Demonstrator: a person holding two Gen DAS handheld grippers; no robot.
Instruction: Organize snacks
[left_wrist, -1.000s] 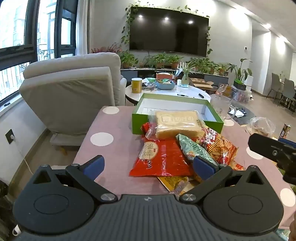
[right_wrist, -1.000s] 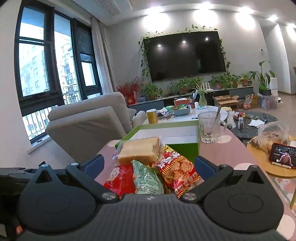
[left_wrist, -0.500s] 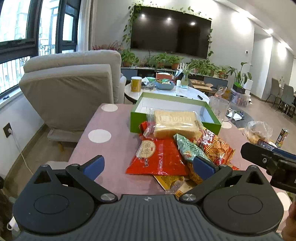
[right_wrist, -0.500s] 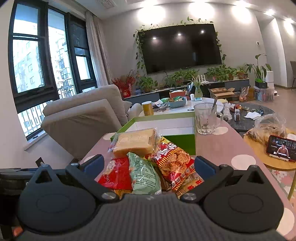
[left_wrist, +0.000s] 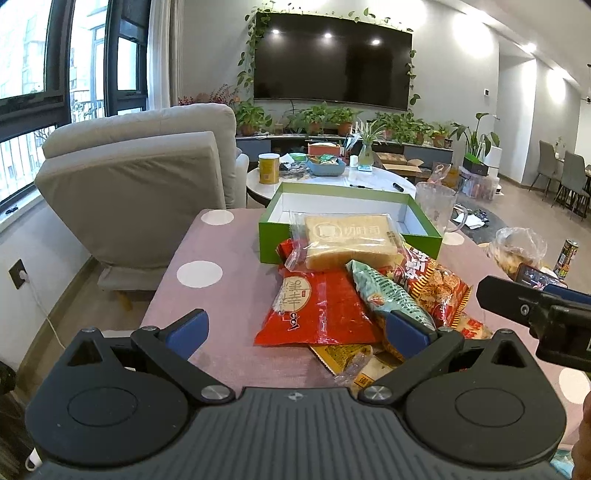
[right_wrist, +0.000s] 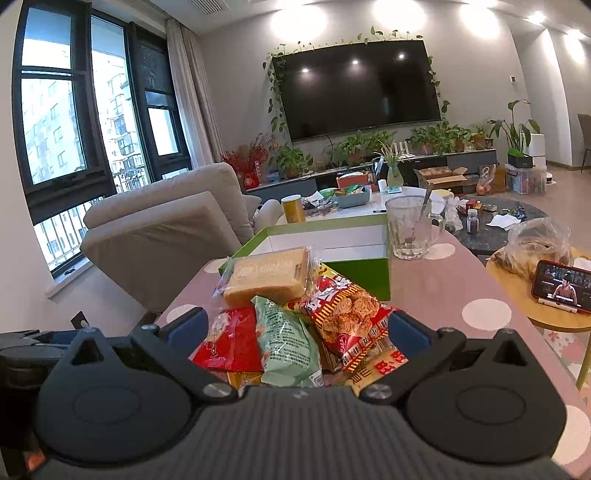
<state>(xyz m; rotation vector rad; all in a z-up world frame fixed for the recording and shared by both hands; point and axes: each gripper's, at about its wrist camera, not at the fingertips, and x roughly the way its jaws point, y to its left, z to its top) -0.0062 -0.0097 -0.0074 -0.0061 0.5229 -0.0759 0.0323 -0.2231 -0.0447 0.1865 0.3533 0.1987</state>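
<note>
My left gripper (left_wrist: 297, 330) is wide open, nothing between the blue pads, hovering over the near edge of the table (left_wrist: 207, 291). My right gripper (right_wrist: 297, 328) is equally wide open and empty, above the near end of the snack pile.

Left to right in the left wrist view: padded beige armchair (left_wrist: 136, 192); mauve tablecloth with white dots; glossy red packet (left_wrist: 317, 306), flat, crinkled foil; on its far end a clear bag of sliced bread (left_wrist: 351, 236), a soft rectangular block, leaning on the near wall of the green box (left_wrist: 273, 243). The box is open-topped cardboard, white inside, at the far side of the table. Right of the red packet lies a pale green pillow-shaped packet (left_wrist: 388, 291), then an orange-red printed packet (left_wrist: 439, 280). A yellow wrapper (left_wrist: 343, 354) sticks out under the pile on the near side.

Left view only: my right gripper's black body at the right edge, and a dark can (left_wrist: 567, 256) far right.

Right view only: a spoon standing in the ribbed glass mug (right_wrist: 410, 232) just right of the box, a phone (right_wrist: 561, 286) with its screen lit on a round wooden side table (right_wrist: 517, 306), and a knotted clear plastic bag (right_wrist: 535, 243) behind it.
</note>
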